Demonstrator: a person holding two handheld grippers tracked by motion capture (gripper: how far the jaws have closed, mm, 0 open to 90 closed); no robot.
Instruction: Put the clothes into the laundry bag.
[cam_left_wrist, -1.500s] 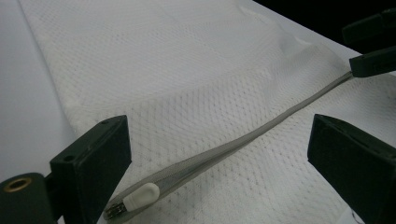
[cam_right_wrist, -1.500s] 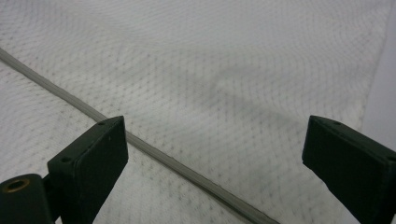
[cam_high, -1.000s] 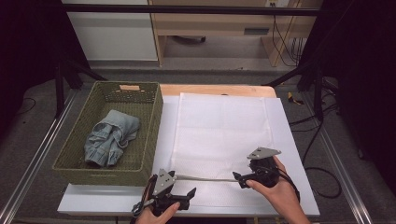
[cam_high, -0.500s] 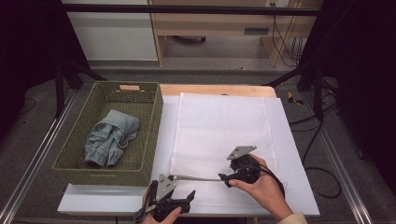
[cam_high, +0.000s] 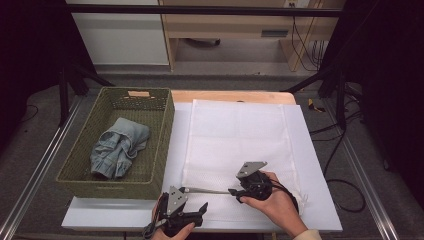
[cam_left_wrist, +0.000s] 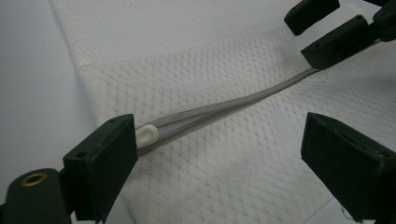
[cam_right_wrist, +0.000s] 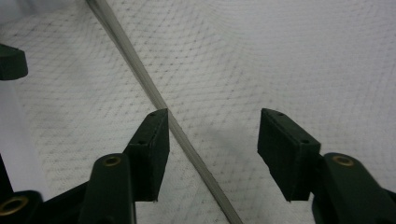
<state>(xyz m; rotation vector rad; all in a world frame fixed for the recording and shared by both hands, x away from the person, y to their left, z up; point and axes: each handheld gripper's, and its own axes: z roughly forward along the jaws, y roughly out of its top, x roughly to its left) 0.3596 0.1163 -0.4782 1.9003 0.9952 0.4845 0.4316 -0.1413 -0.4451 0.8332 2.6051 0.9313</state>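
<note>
Right jaws: half open in my right gripper (cam_right_wrist: 212, 140), just been closing; zip (cam_right_wrist: 182, 140) runs between them, brushing the left pad, not pinched.
Left jaws: wide in my left gripper (cam_left_wrist: 219, 154); zip's white end (cam_left_wrist: 148, 135) lies against one pad, not clamped.
Zip: thin grey strip (cam_high: 207, 190), lower centre of the high view, stretched between both grippers.
Bag: white mesh (cam_high: 240, 140), centre of frame, flat on the table (cam_high: 320, 200).
Handling: I judge it light, limp, slippery; I'd grip the zip tape, not mesh.
Basket: left (cam_high: 162, 145), holding denim (cam_high: 117, 147).
</note>
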